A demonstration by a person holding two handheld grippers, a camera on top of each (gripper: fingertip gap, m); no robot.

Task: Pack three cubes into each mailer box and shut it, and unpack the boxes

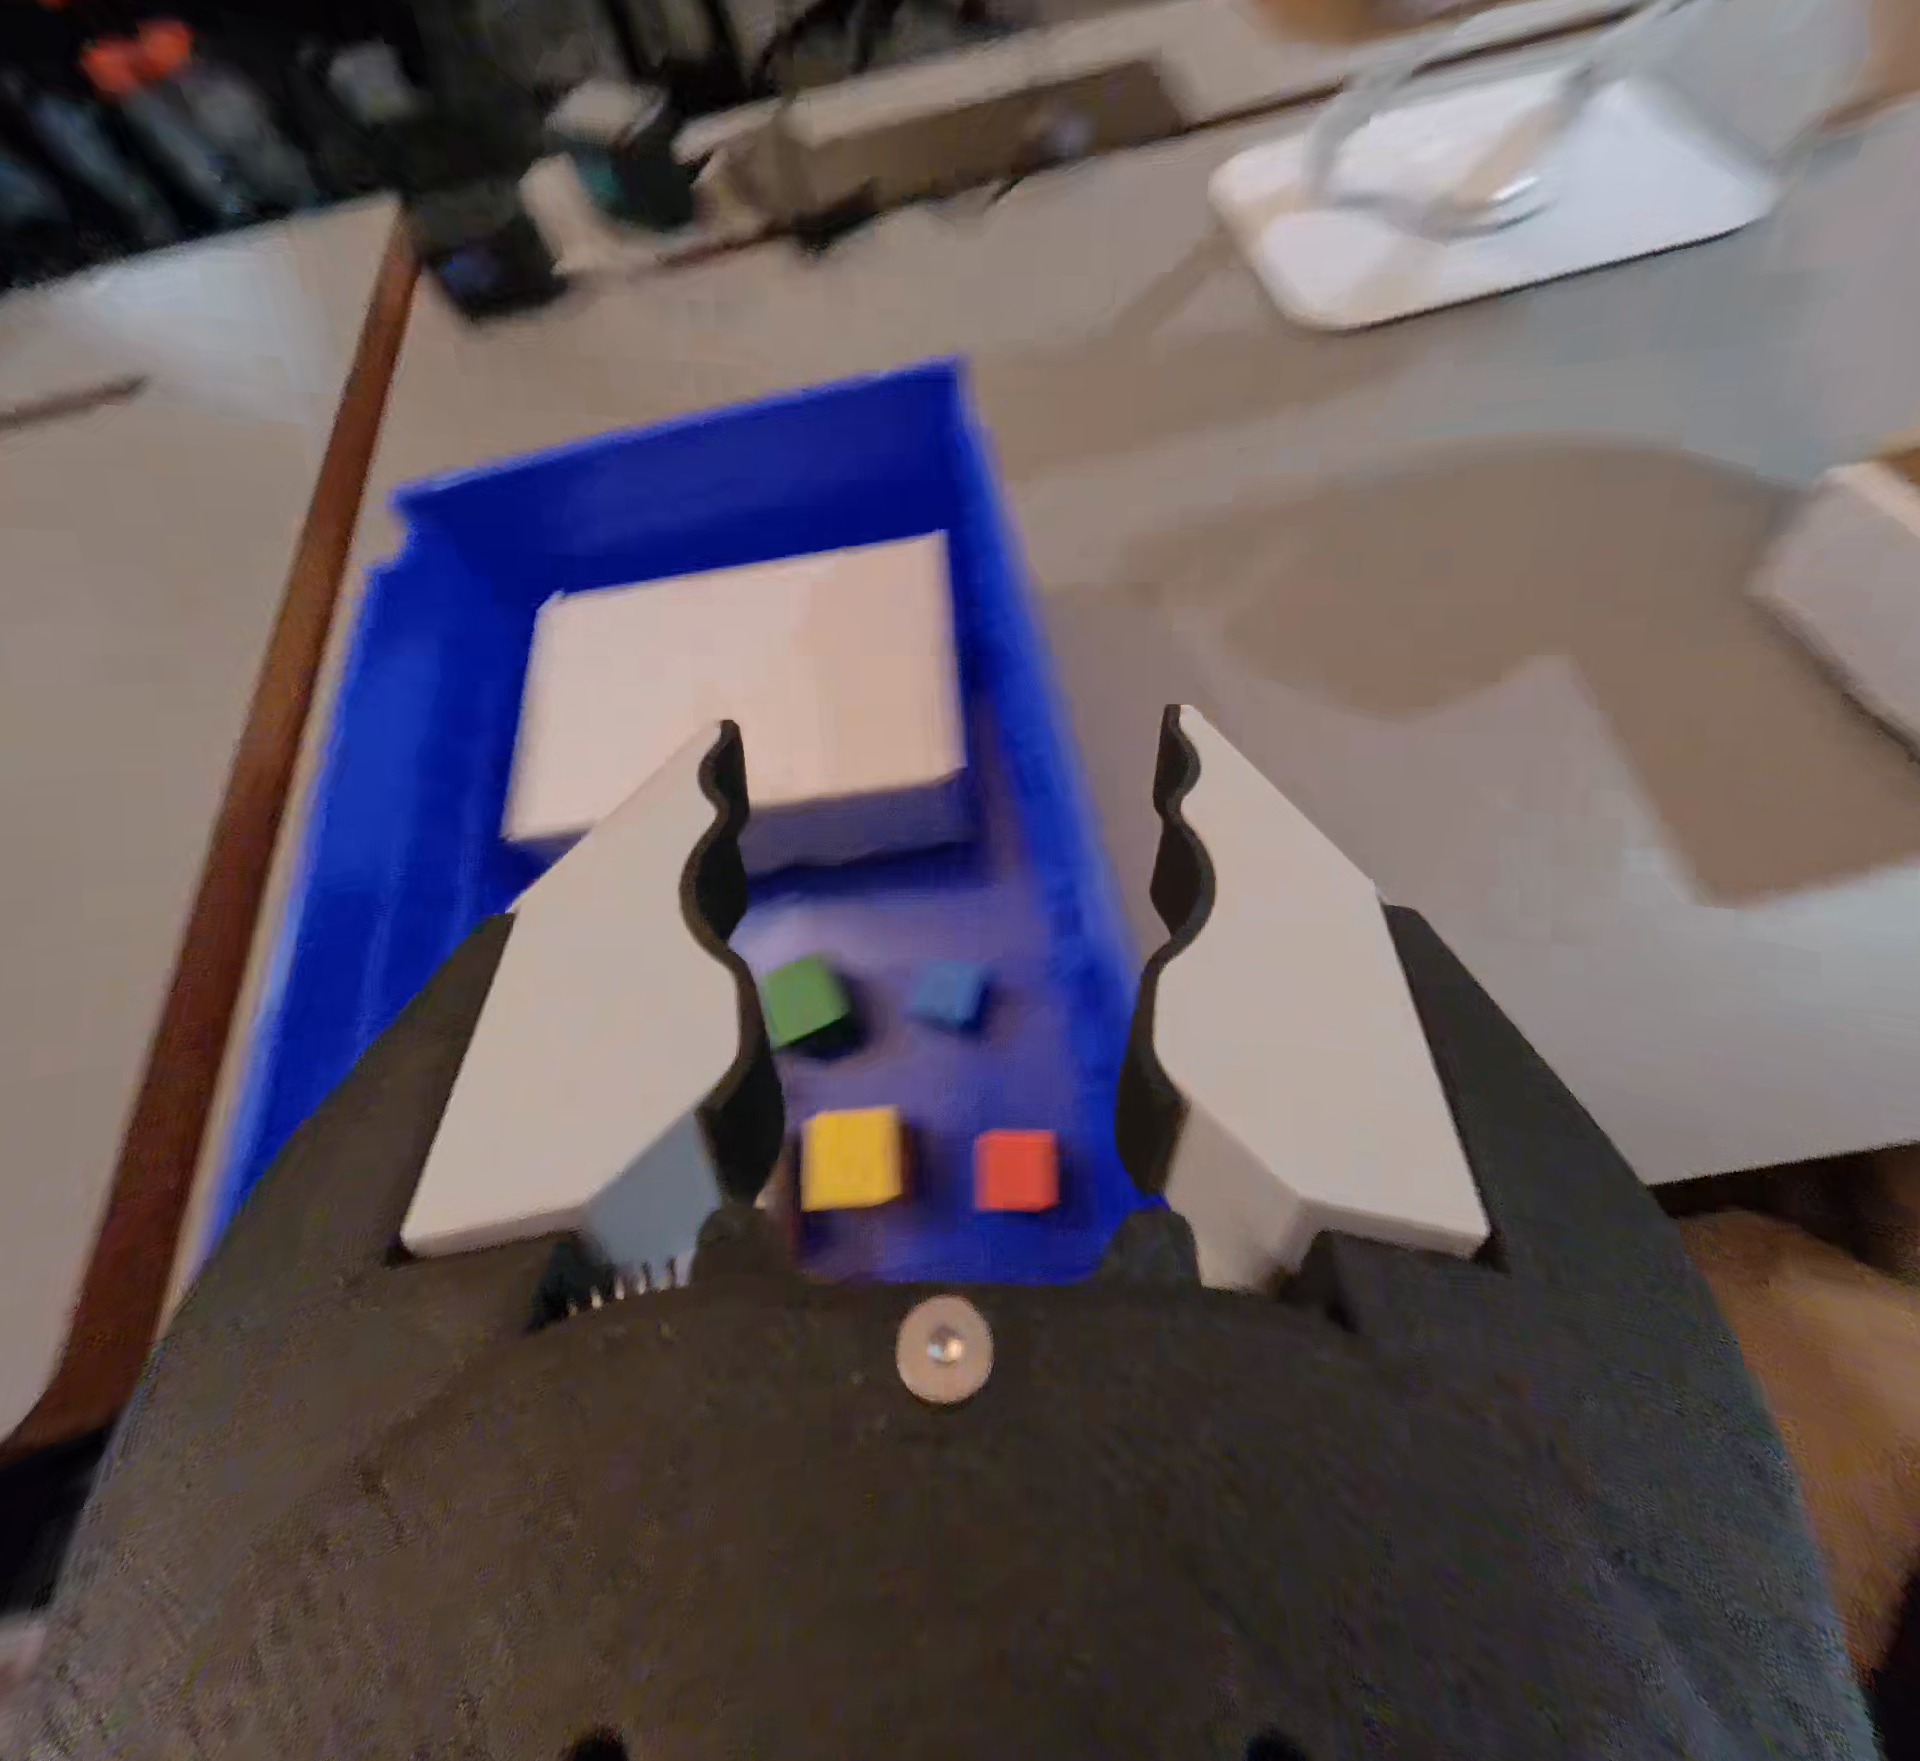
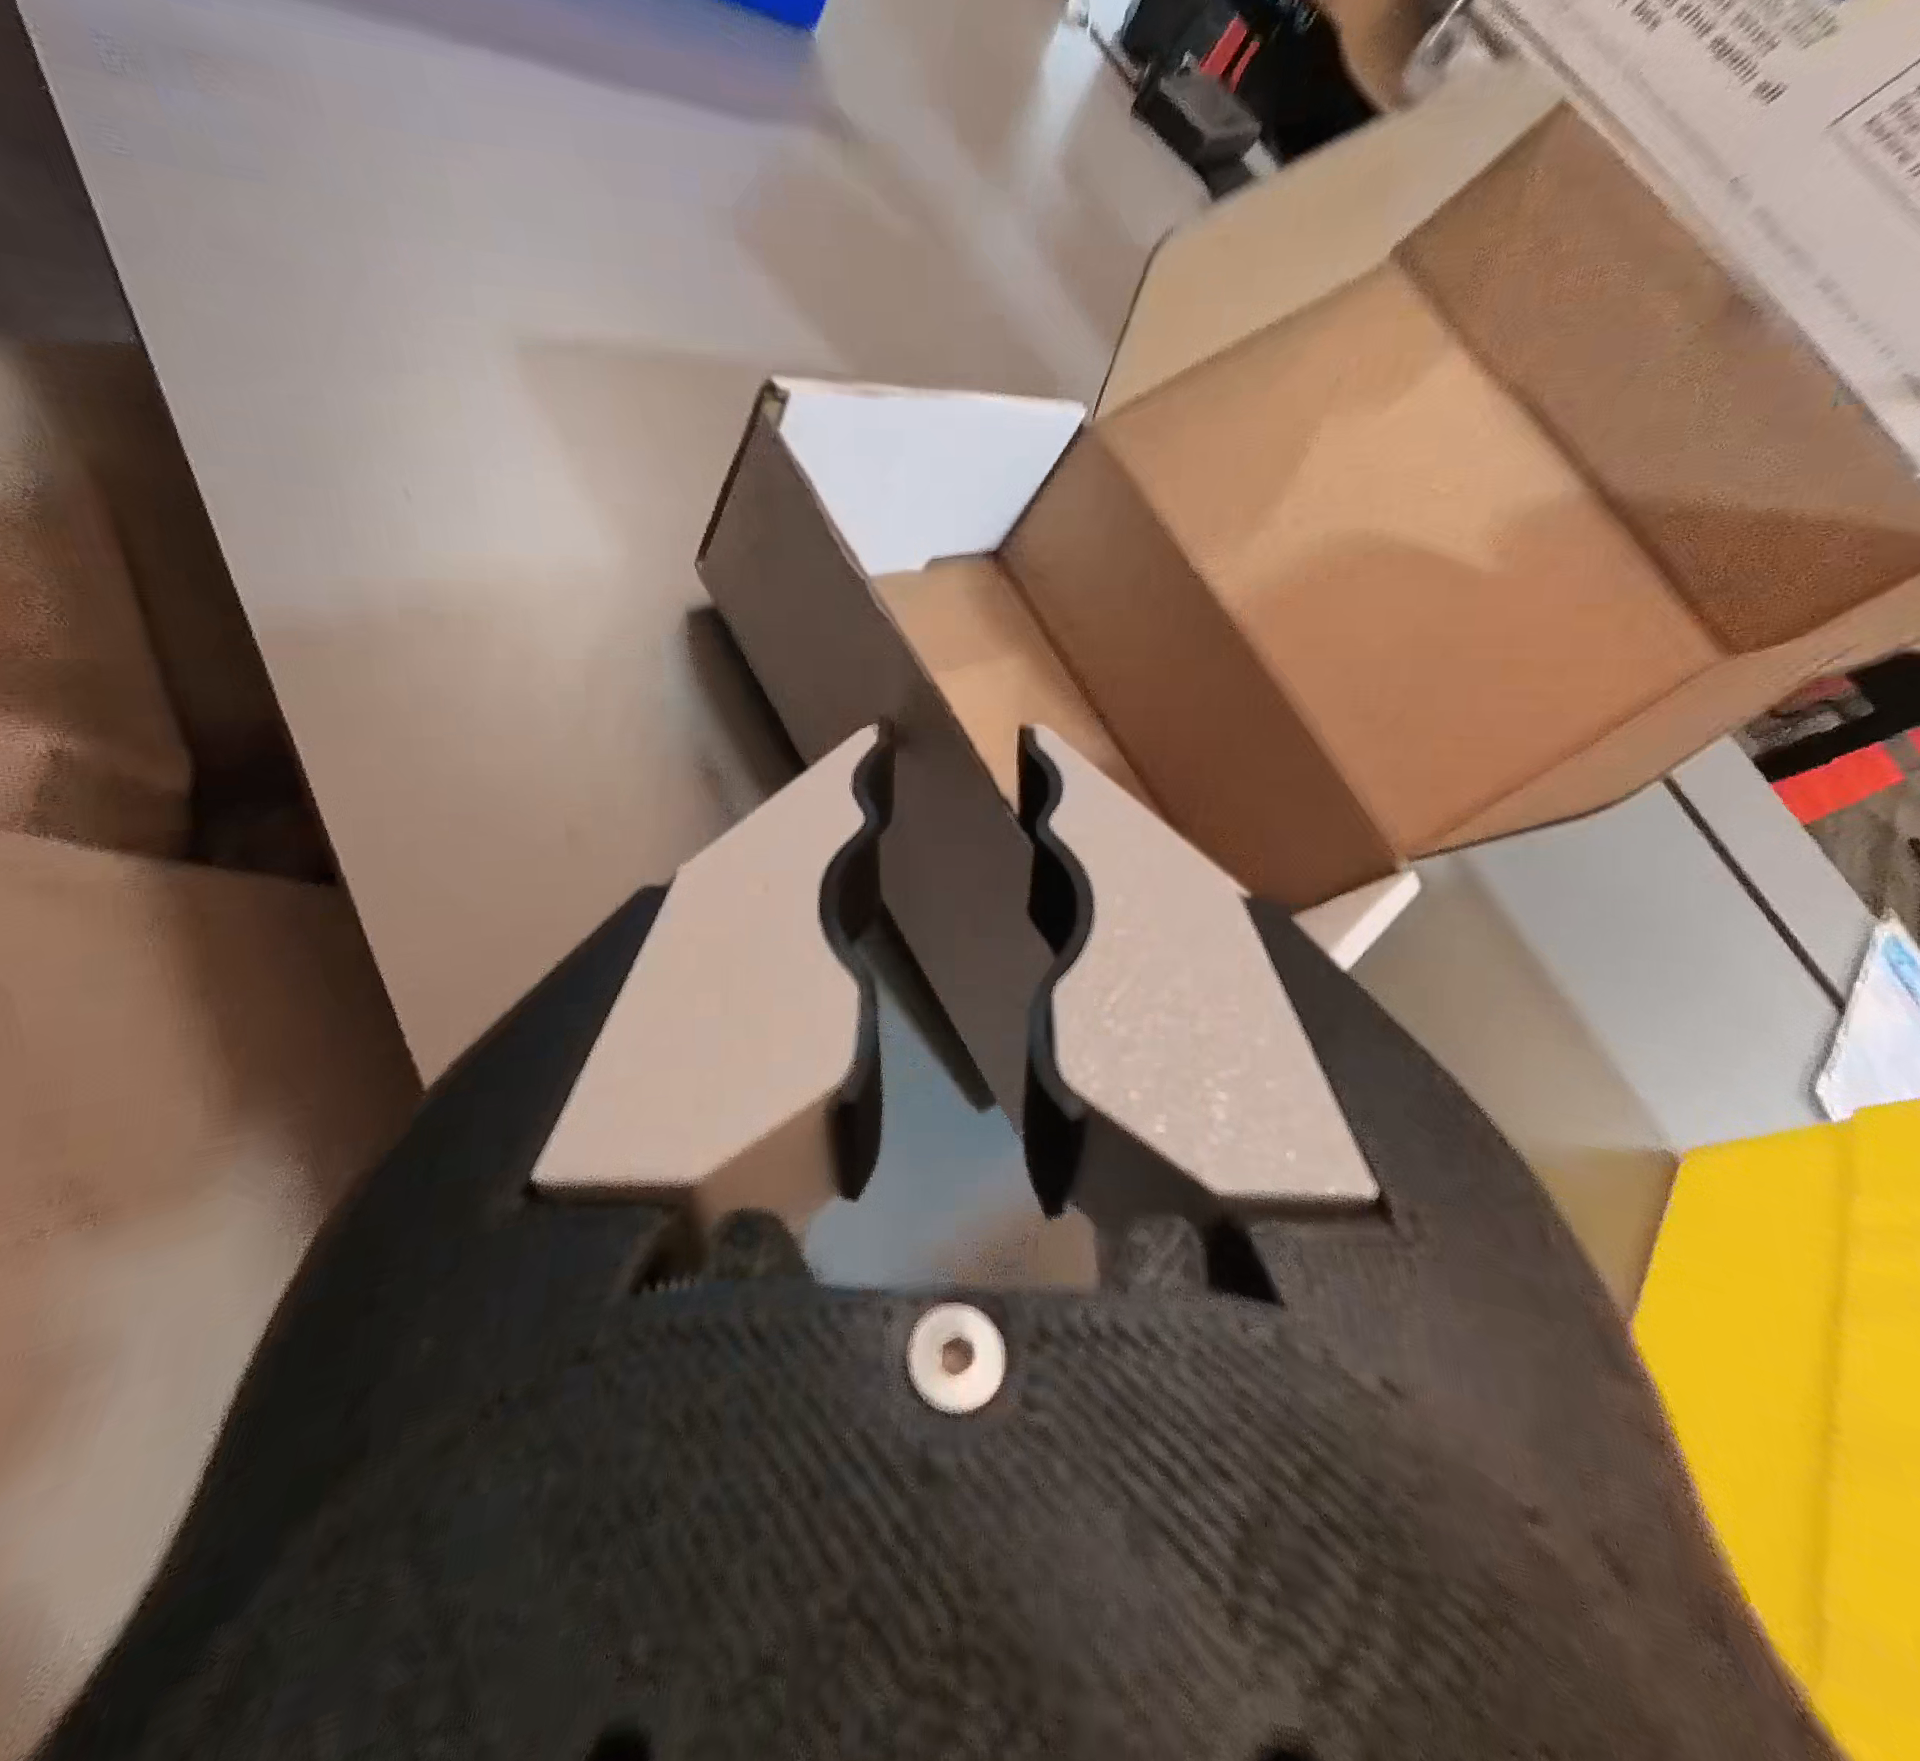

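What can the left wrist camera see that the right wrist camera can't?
Only the left wrist view shows inside the blue bin: a shut white box and four little cubes, green, blue, yellow and red. The left gripper hangs open above them.

Only the right wrist view shows the open mailer box, with the right gripper closed on its side wall, and a yellow bin.

Both show the pale table.
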